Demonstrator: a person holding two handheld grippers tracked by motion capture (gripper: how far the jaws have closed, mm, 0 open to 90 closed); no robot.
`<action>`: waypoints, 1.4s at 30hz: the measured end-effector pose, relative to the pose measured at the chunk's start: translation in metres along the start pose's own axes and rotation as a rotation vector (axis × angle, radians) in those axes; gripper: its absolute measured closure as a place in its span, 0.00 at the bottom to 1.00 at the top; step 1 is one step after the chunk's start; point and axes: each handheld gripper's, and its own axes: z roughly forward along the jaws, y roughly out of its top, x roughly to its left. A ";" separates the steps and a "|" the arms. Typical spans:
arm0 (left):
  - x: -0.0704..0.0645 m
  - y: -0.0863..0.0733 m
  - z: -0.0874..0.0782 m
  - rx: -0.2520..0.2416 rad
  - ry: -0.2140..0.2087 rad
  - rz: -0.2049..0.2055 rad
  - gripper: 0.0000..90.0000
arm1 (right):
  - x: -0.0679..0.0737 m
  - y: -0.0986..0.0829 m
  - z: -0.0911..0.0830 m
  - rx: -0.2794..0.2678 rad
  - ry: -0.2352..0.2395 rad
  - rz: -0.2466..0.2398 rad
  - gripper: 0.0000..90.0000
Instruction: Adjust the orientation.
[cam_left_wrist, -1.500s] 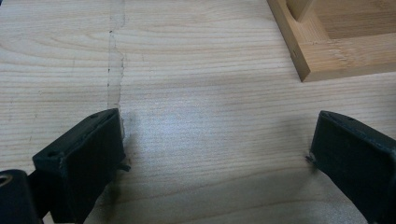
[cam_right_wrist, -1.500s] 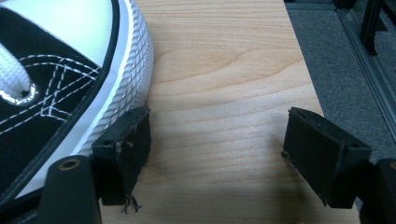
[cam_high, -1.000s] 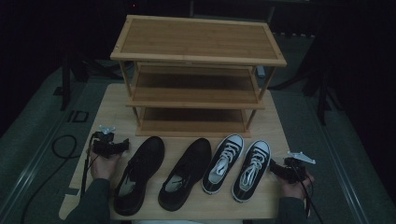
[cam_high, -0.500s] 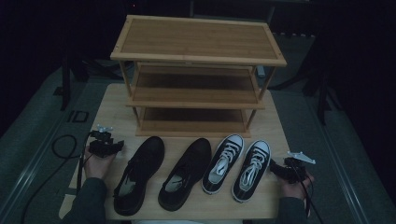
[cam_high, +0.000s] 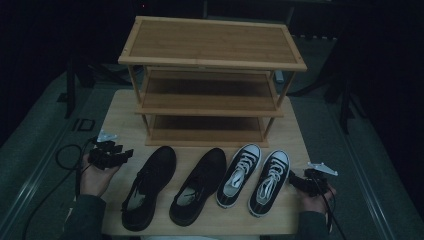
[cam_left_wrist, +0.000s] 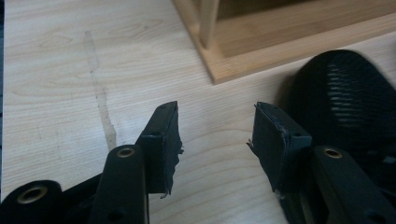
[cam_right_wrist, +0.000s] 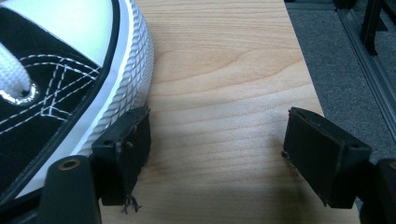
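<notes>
Two pairs of shoes line the near edge of the counter (cam_high: 120, 112) before a three-tier wooden shoe rack (cam_high: 212, 80) at its far edge. The left claw (cam_high: 107, 156) hangs beside the counter's left edge, jaws apart and empty, just left of the black mesh shoe (cam_high: 147, 192). The right claw (cam_high: 305, 182) waits by the right edge, jaws wide apart, one jaw right beside the ribbed white sole of the black-and-white sneaker (cam_high: 270, 180). The work appears to stand at its opening reach; the next move likely calls for each claw to close on its nearest shoe and lift it toward a shelf.
</notes>
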 end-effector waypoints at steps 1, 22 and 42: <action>-0.001 0.001 -0.002 -0.002 -0.005 0.004 0.57 | 0.000 0.000 0.000 0.000 0.000 0.000 0.25; -0.038 0.003 -0.050 0.004 -0.106 0.105 0.59 | 0.000 0.000 0.000 0.000 0.000 0.000 0.26; -0.073 -0.007 -0.077 0.082 -0.117 0.149 0.62 | 0.000 0.000 0.000 0.000 0.001 0.000 0.26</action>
